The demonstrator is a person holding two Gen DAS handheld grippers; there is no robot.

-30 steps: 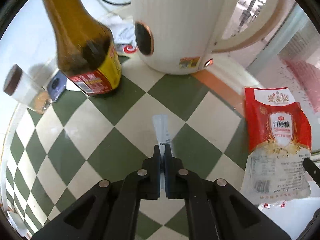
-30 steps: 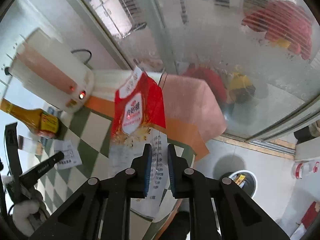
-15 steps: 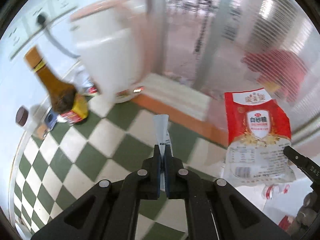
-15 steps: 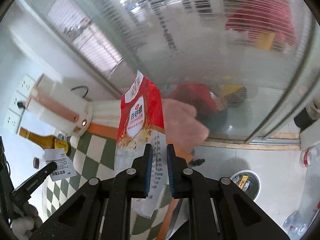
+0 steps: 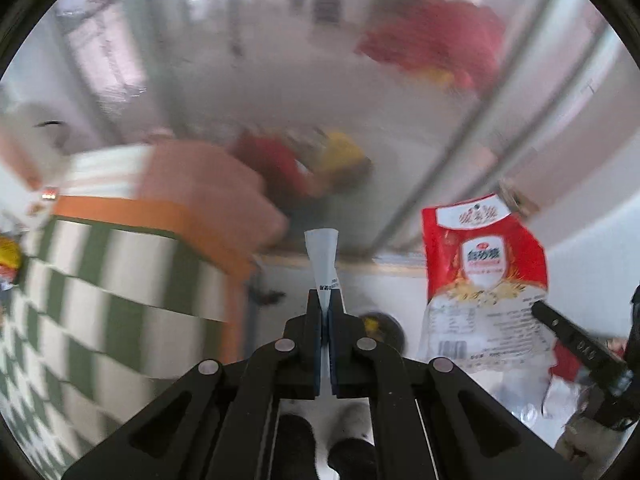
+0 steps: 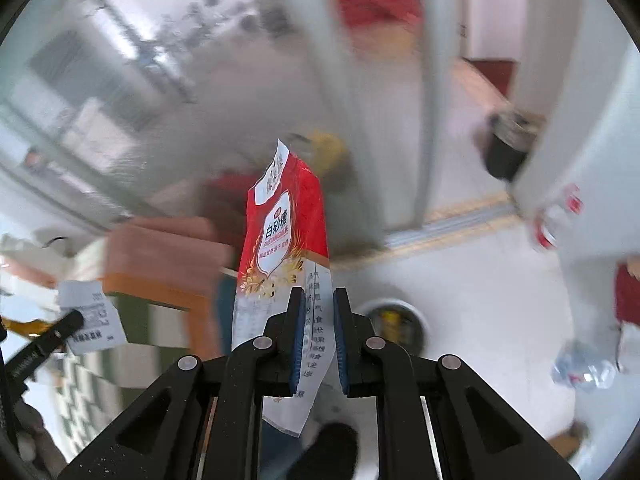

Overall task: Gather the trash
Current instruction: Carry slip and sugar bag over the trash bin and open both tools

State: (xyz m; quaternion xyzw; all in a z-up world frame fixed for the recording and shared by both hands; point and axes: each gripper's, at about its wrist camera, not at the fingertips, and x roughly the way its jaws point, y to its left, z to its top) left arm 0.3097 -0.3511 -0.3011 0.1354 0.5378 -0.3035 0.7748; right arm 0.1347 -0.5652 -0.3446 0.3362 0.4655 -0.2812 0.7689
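My left gripper (image 5: 325, 300) is shut on a white paper slip (image 5: 323, 264) that sticks up edge-on between its pads; from the right wrist view the same slip (image 6: 90, 316) shows flat at the far left. My right gripper (image 6: 315, 300) is shut on a red and clear sugar bag (image 6: 286, 240), which hangs beside the left one as the bag (image 5: 482, 280) at right. A round trash bin (image 6: 394, 326) with yellow scraps inside stands on the white floor just right of the bag; in the left wrist view the bin (image 5: 382, 326) peeks out behind my fingers.
The green-and-white checkered table (image 5: 100, 288) with an orange edge lies to the left. Frosted glass doors (image 5: 280, 80) fill the background. A crushed plastic bottle (image 6: 584, 368) lies on the floor at right, and a dark pot (image 6: 508, 148) stands farther back. A person's dark shoes (image 5: 324, 448) show below.
Both grippers have swung off the table toward the floor, carrying the slip and the bag. The kettle and sauce bottle have left the view; the bin has come closer.
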